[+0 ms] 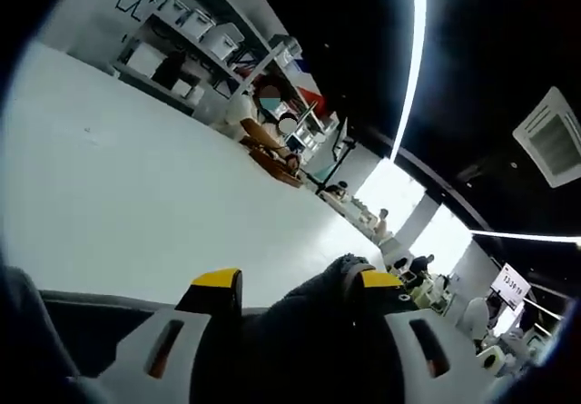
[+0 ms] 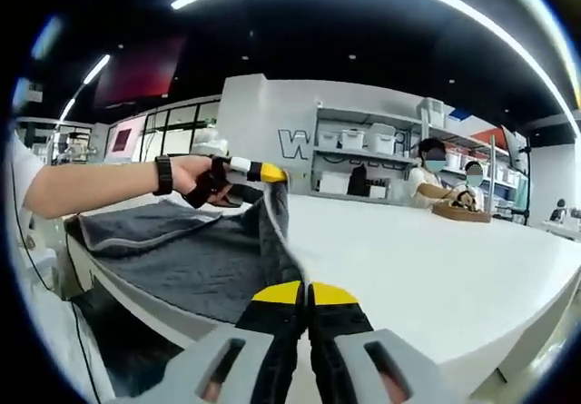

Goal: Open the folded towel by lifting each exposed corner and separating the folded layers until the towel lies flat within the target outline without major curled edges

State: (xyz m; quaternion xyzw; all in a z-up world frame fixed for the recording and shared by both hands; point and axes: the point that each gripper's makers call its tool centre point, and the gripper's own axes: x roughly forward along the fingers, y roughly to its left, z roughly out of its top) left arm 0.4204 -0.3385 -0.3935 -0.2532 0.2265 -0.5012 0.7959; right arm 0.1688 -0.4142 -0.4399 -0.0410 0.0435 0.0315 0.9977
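Note:
A dark grey towel lies over the left end of a white table, and part of it hangs off the near edge. The left gripper, held in a person's hand, lifts one corner above the table. From there a taut towel edge runs down into my right gripper, whose yellow-tipped jaws are pressed together on it. In the left gripper view, bunched towel fills the space between the jaws of the left gripper, above the table.
Shelves with white bins line the back wall. Two people sit at the far side by a wooden basket. The table stretches away to the right. The shelves also appear in the left gripper view.

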